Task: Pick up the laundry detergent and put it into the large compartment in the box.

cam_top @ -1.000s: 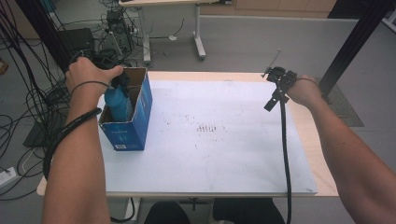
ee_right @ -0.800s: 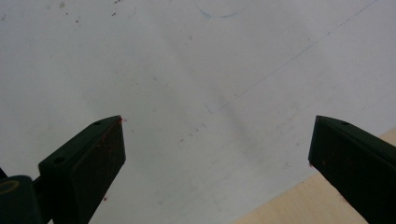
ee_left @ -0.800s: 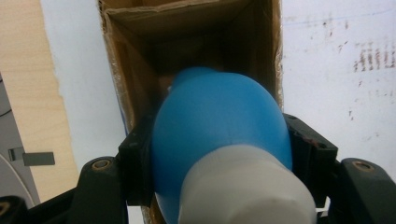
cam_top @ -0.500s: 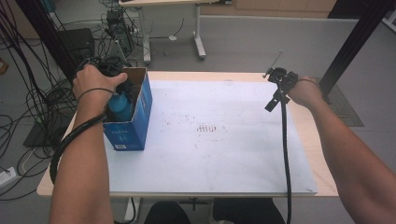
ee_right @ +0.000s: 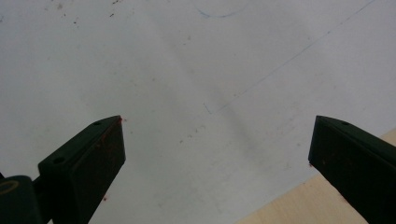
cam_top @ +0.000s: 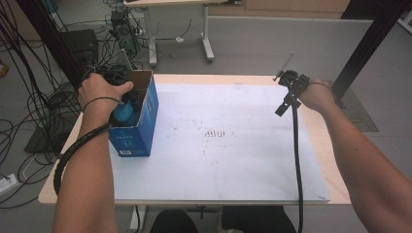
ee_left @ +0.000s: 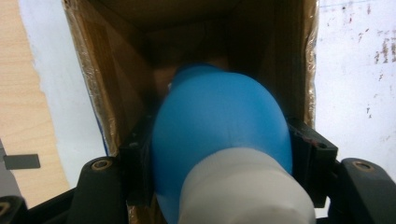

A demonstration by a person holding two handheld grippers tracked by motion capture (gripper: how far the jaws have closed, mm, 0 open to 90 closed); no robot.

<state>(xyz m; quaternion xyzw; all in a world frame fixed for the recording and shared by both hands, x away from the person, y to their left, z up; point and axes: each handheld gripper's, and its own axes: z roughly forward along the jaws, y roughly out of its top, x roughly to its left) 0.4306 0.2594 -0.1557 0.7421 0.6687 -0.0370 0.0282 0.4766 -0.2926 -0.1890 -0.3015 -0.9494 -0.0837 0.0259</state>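
Observation:
A blue rounded object with a white end (ee_left: 219, 135) is clamped between the jaws of my left gripper (ee_left: 222, 149). It hangs inside an open blue cardboard box (cam_top: 138, 126) at the table's left. In the high view the person's left hand covers most of the left gripper (cam_top: 124, 99), and the blue object (cam_top: 121, 112) shows just below the box rim. The brown inner walls of the box (ee_left: 116, 93) surround it. My right gripper (ee_right: 217, 140) is open with nothing between its fingers, above the white sheet (ee_right: 187, 70). The high view places the right gripper (cam_top: 290, 82) at the far right.
The white sheet (cam_top: 218, 145) covers most of the wooden table (cam_top: 335, 160). A black cable (cam_top: 296, 160) trails from the right gripper toward the front edge. Beyond the table's left side, cables and equipment (cam_top: 63, 58) lie on the floor.
The left hand has sunk, carrying the blue object deeper into the box. The right hand has kept still.

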